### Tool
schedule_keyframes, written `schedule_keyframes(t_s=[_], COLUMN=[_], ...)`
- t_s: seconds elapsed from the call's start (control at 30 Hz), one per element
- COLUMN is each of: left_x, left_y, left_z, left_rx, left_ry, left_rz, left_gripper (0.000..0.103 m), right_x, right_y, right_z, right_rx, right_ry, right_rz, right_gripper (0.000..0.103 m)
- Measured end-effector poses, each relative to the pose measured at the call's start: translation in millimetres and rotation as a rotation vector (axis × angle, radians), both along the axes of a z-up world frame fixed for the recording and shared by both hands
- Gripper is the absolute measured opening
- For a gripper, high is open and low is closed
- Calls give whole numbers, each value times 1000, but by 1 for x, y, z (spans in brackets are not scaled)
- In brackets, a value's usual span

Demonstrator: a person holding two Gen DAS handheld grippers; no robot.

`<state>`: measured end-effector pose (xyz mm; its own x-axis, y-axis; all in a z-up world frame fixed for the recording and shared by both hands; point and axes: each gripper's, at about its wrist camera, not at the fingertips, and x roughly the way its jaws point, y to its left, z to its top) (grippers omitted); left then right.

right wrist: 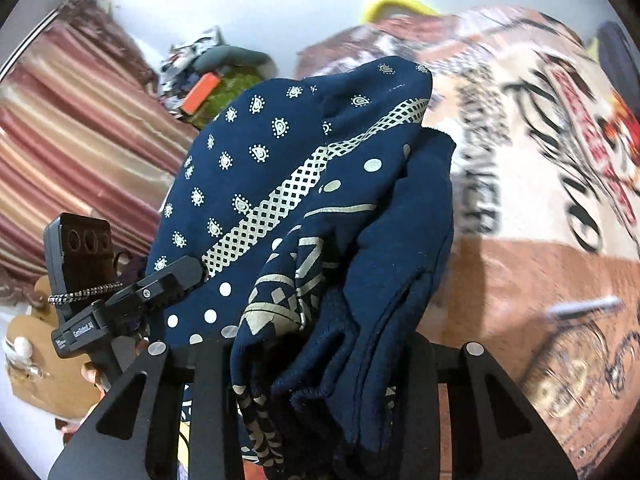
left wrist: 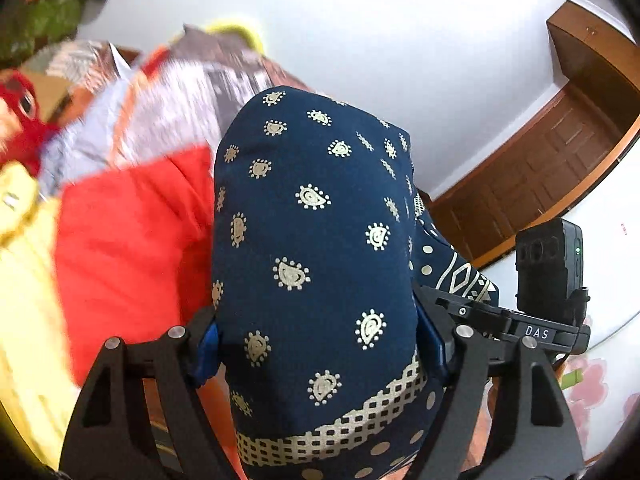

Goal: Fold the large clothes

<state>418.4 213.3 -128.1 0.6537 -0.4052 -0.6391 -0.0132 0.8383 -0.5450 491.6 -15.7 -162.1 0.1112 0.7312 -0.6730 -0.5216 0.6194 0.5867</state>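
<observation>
A navy garment with cream paisley print and a lattice band (left wrist: pixel 316 220) hangs bunched in the air, lifted above the bed. My left gripper (left wrist: pixel 320 344) is shut on a thick wad of it, blue pads (left wrist: pixel 208 344) pressing both sides. In the right wrist view the same garment (right wrist: pixel 288 152) drapes in folds over my right gripper (right wrist: pixel 316 360), which is shut on a gathered edge. The left gripper's finger (right wrist: pixel 172 280) clamps the cloth at lower left there. The right gripper's body (left wrist: pixel 536 332) shows at the right of the left wrist view.
Red cloth (left wrist: pixel 132 240) and yellow cloth (left wrist: pixel 24 300) lie below on the left. A printed blanket (right wrist: pixel 540 160) covers the bed. A striped curtain (right wrist: pixel 72 152), a clutter pile (right wrist: pixel 200 96) and a wooden door (left wrist: pixel 552 160) line the white walls.
</observation>
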Motion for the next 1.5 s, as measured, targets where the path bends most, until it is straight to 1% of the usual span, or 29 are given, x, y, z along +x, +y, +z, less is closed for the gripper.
schedule_keyframes(t_s=[0.13, 0.23, 0.33, 0.47, 0.5, 0.57, 0.6, 0.63, 0.67, 0.7, 0.73, 0.87, 0.93, 0.97, 1.03, 1.1, 1.13, 1.17, 1.2, 1.23, 1.27, 1.33, 1.37, 1.5], left_x=[0, 9, 17, 37, 43, 57, 60, 60, 55, 50, 48, 36, 24, 17, 2, -13, -20, -29, -36, -42, -55, -71, -86, -133], left_y=[38, 59, 81, 111, 118, 126, 127, 128, 129, 129, 128, 123, 120, 118, 113, 107, 103, 97, 93, 89, 81, 72, 64, 34], left_z=[15, 9, -8, -52, -69, -112, -125, -135, -139, -138, -136, -127, -118, -114, -105, -91, -84, -72, -63, -54, -37, -15, 5, 64], left_rx=[36, 39, 60, 64, 65, 80, 91, 96, 93, 81, 81, 131, 151, 164, 195, 253, 284, 333, 359, 378, 401, 418, 431, 489], left_ry=[-24, -25, 9, 77, 113, 241, 286, 304, 286, 258, 252, 252, 242, 241, 235, 224, 219, 205, 191, 174, 136, 82, 34, -128], left_rz=[38, 70, 103, 140, 147, 152, 152, 152, 150, 142, 137, 131, 134, 139, 151, 168, 175, 182, 186, 189, 194, 203, 213, 233], left_gripper=[78, 78, 78, 78, 78, 79, 80, 83, 85, 86, 86, 86, 86, 86, 86, 86, 86, 86, 85, 85, 85, 85, 85, 85], right_x=[4, 12, 24, 40, 45, 53, 55, 56, 55, 54, 53, 47, 36, 29, 21, 12, 9, 5, -1, -5, -12, -30, -39, -93], right_y=[30, 58, 88, 117, 126, 137, 140, 140, 137, 132, 128, 108, 97, 88, 74, 57, 51, 44, 37, 32, 25, 17, 15, 12], right_z=[4, -4, -18, -63, -80, -116, -133, -143, -149, -149, -148, -137, -127, -120, -111, -98, -92, -84, -73, -62, -50, -21, -7, 54], right_rx=[31, 35, -4, -49, -81, -171, -212, -218, -208, -195, -193, -210, -249, -270, -289, -291, -282, -268, -246, -231, -213, -171, -151, -75], right_ry=[-19, -19, 16, 76, 108, 181, 216, 235, 241, 228, 216, 181, 120, 75, 26, -18, -34, -50, -73, -95, -122, -186, -221, -385], right_rz=[27, 36, 44, 25, 19, 6, 0, -3, -4, -7, -5, -8, -12, -13, -18, -40, -48, -57, -68, -76, -83, -94, -99, -103], right_gripper=[32, 32, 32, 33, 33, 36, 38, 40, 42, 45, 48, 51, 51, 51, 51, 51, 51, 51, 51, 51, 51, 51, 51, 51])
